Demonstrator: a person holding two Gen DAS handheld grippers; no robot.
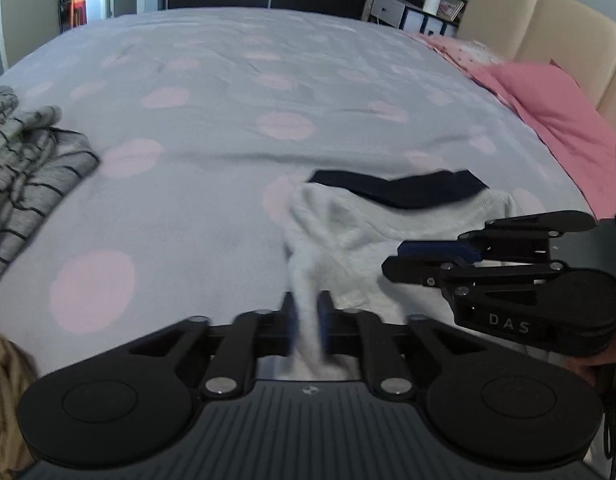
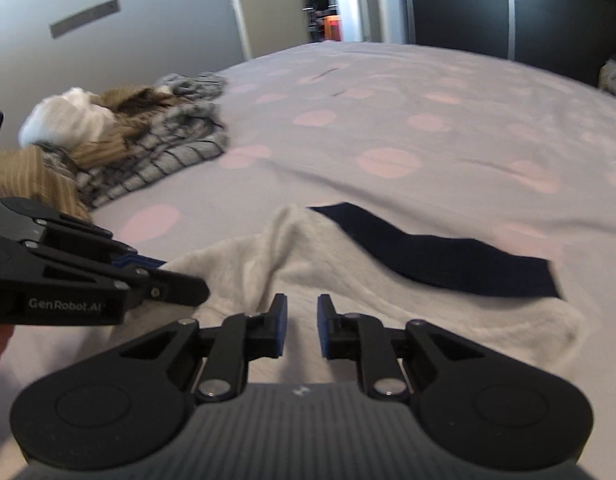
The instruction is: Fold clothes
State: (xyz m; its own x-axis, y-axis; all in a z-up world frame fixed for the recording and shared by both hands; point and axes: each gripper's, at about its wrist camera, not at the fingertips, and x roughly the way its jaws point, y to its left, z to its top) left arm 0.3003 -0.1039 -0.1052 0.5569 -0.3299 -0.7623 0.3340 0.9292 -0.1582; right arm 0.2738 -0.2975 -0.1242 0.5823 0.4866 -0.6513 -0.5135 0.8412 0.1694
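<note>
A white garment [image 1: 368, 232] with a dark navy band [image 1: 400, 190] along its far edge lies crumpled on the bed. My left gripper [image 1: 307, 312] is shut on a bunched fold of its near left edge, and white cloth fills the space between the pads. In the right wrist view the same gripper [image 2: 184, 276] comes in from the left, with the white garment [image 2: 268, 248] running out of its tip. My right gripper [image 2: 302, 320] hovers low over the cloth's near edge, pads a narrow gap apart, nothing pinched between them. It shows side-on as the right gripper [image 1: 392, 259].
A heap of clothes sits at the bed's left: a grey striped piece [image 2: 148, 160], a tan striped one [image 2: 28, 180] and a white fluffy one [image 2: 64, 120]. The grey bedspread [image 1: 228, 100] has pink dots. A pink pillow [image 1: 556, 108] and beige headboard [image 1: 548, 20] lie right.
</note>
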